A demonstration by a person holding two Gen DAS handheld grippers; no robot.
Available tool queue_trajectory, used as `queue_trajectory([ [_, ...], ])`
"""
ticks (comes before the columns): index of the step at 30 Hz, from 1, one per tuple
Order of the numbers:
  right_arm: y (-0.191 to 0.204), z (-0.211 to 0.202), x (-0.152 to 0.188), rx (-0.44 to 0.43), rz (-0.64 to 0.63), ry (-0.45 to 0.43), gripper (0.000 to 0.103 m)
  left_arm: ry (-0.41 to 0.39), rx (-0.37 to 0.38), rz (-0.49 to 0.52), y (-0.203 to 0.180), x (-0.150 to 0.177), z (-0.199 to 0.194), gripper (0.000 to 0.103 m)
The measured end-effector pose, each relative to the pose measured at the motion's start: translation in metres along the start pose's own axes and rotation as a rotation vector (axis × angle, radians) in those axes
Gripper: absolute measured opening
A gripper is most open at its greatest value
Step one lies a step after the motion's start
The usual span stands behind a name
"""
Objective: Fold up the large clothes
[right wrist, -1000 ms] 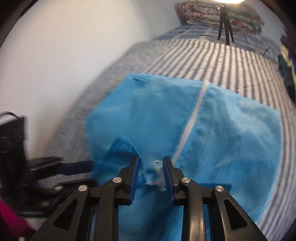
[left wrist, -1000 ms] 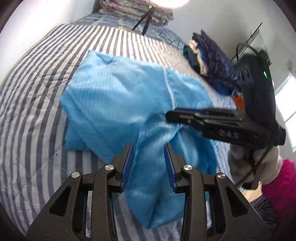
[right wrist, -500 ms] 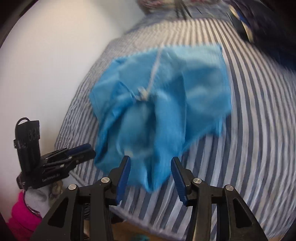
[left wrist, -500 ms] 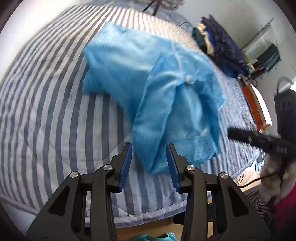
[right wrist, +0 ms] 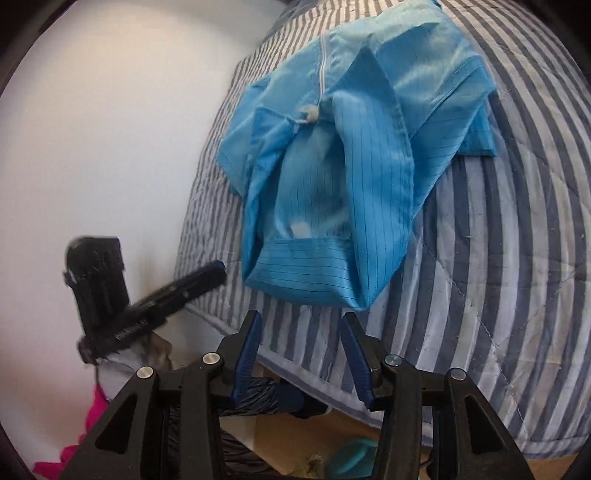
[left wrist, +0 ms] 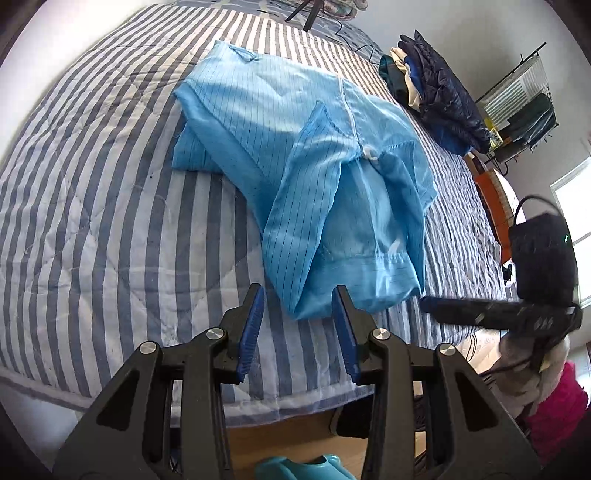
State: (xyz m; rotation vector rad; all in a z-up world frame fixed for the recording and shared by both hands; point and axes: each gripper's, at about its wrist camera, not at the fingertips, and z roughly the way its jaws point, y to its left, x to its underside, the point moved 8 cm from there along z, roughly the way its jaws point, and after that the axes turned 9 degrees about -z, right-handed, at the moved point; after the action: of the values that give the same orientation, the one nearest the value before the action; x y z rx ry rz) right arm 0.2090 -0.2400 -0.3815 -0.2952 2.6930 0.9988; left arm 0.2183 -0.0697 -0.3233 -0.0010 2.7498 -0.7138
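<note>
A light blue pinstriped garment (left wrist: 306, 155) lies partly folded on the striped quilt (left wrist: 92, 221), its cuffed end toward the bed's near edge and a white zip running down its middle. My left gripper (left wrist: 298, 317) hangs open just short of that cuffed end, with nothing between its blue pads. In the right wrist view the same garment (right wrist: 332, 177) lies ahead of my right gripper (right wrist: 301, 328), which is open and empty over the bed's edge. Each gripper shows in the other's view: the right gripper (left wrist: 480, 314) at the right, the left gripper (right wrist: 192, 284) at the left.
A pile of dark clothes (left wrist: 436, 92) sits at the bed's far right, a tripod (left wrist: 306, 14) at its head. A wire rack (left wrist: 517, 99) stands by the wall. A teal slipper (left wrist: 299, 469) lies on the wooden floor below the mattress edge. A white wall (right wrist: 110, 147) borders the bed.
Both grippers drew back from the garment toward the bed's near edge. The right gripper let go of the blue fabric and opened wider; the garment now lies flat on the quilt.
</note>
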Motion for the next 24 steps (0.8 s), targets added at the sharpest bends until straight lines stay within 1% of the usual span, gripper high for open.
queue_trajectory([
  [2,0.004,0.011,-0.001,-0.027,-0.014,-0.014,0.047,-0.011,-0.001,0.016,-0.004,-0.007,0.0,0.038],
  [5,0.0,0.025,-0.012,-0.022,0.021,-0.061,0.047,-0.012,0.011,0.019,-0.009,-0.014,0.001,0.038],
  [8,-0.013,0.023,-0.021,-0.125,0.183,-0.159,0.047,-0.005,0.059,-0.005,-0.014,-0.01,-0.005,0.038],
  [9,-0.015,0.021,-0.023,-0.137,0.215,-0.187,0.047,-0.002,0.071,-0.012,-0.014,-0.007,-0.008,0.038],
  [11,-0.018,0.016,-0.02,-0.128,0.264,-0.202,0.047,0.019,0.111,-0.073,-0.012,0.001,-0.01,0.038],
  [12,-0.017,0.012,-0.017,-0.153,0.288,-0.21,0.047,0.035,0.135,-0.111,-0.009,0.005,-0.011,0.038],
  [13,-0.018,0.008,-0.013,-0.16,0.304,-0.215,0.047,0.054,0.157,-0.162,-0.005,0.008,-0.009,0.038],
  [15,-0.022,-0.006,-0.006,-0.15,0.337,-0.242,0.047,0.073,0.173,-0.241,0.002,0.012,-0.004,0.04],
  [16,-0.025,-0.012,-0.002,-0.138,0.361,-0.25,0.048,0.075,0.161,-0.271,0.007,0.013,0.0,0.043],
  [18,-0.03,-0.016,0.002,-0.127,0.391,-0.251,0.051,0.085,0.166,-0.345,0.017,0.012,0.006,0.045],
  [19,-0.035,-0.017,0.002,-0.096,0.397,-0.237,0.051,0.097,0.185,-0.396,0.022,0.011,0.01,0.045],
  [21,-0.048,-0.019,0.002,-0.048,0.419,-0.227,0.051,0.114,0.209,-0.463,0.027,0.01,0.016,0.045],
  [24,-0.064,-0.017,0.003,-0.01,0.458,-0.192,0.051,0.151,0.227,-0.496,0.028,0.01,0.025,0.045],
])
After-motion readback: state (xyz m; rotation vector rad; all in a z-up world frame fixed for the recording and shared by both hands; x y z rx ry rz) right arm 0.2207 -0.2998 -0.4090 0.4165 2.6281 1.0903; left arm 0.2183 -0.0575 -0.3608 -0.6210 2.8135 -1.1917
